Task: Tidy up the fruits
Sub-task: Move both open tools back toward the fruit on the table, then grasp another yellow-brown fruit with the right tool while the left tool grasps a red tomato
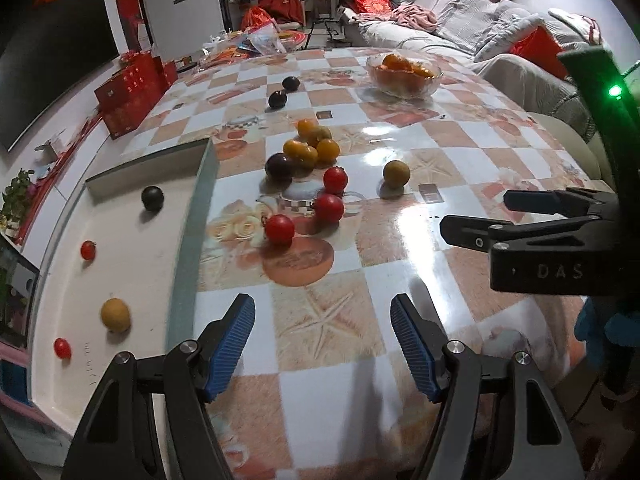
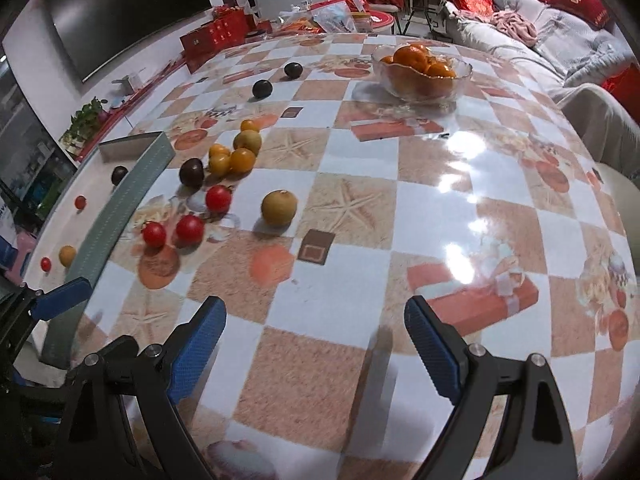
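Small fruits lie loose on the checkered table [image 1: 400, 248]: three red tomatoes [image 1: 279, 229], a cluster of yellow ones [image 1: 306, 146], a dark plum [image 1: 279, 167] and a lone brownish fruit [image 1: 396, 174] [image 2: 279, 208]. Two more dark fruits [image 1: 277, 99] lie farther back. A white tray [image 1: 132, 264] at the left holds a dark fruit [image 1: 152, 198], two red tomatoes [image 1: 87, 250] and a yellow-brown fruit [image 1: 115, 314]. My left gripper [image 1: 322, 344] is open and empty near the front edge. My right gripper [image 2: 316, 344] is open and empty, and it also shows in the left wrist view [image 1: 472, 216].
A glass bowl of oranges [image 1: 404, 74] [image 2: 422, 72] stands at the back right of the table. Red boxes [image 1: 132, 92] sit beyond the table's left edge. A sofa [image 1: 480, 36] runs along the right. The tray has a grey raised rim [image 1: 192, 220].
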The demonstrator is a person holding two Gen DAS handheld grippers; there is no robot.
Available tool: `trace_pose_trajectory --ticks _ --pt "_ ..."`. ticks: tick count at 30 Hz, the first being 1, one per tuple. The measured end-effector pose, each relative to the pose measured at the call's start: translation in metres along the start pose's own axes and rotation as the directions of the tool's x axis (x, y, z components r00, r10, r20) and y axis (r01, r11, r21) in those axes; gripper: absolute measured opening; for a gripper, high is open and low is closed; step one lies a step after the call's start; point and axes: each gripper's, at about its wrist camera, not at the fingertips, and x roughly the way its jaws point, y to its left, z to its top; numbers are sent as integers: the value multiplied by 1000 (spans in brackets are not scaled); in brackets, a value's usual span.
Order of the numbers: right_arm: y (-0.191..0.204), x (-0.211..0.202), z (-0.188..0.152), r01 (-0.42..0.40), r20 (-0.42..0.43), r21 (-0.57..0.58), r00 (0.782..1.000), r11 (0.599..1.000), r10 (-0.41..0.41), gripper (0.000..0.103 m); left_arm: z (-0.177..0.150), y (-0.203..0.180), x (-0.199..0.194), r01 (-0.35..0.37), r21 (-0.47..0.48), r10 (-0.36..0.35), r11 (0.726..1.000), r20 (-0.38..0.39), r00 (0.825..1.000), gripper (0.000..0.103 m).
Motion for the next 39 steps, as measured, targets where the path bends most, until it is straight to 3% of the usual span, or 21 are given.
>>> trace_pose_trajectory --ticks 8,21,23,25,32,34,36,37,39 --pt "0 15 9 -18 8 -23 1000 1000 18 93 6 3 34 -69 -17 69 997 -22 997 72" --pt "21 40 28 -14 20 -122 1000 992 16 91 25 21 55 -87 -59 89 994 28 996 72" --pt "23 42 31 -18 23 -127 1000 992 21 87 28 21 58 -89 -58 91 994 37 995 72" --pt "26 44 34 -13 28 -143 999 990 18 76 31 22 60 -90 -61 92 994 40 995 72" --pt "39 51 41 5 37 -205 999 979 3 53 33 21 62 -90 -56 93 994 48 995 71" --pt "38 50 42 7 41 -206 999 978 1 32 33 21 62 -92 -58 94 994 48 994 71" --pt "36 49 43 -9 40 -196 999 981 17 28 34 21 61 -108 -54 111 993 55 992 62" --pt "36 48 42 -14 40 -193 999 981 22 28 35 21 62 -108 -53 111 993 56 992 50" --pt "35 48 41 -16 40 -191 999 981 24 28 36 23 63 -66 -84 70 994 46 996 40"
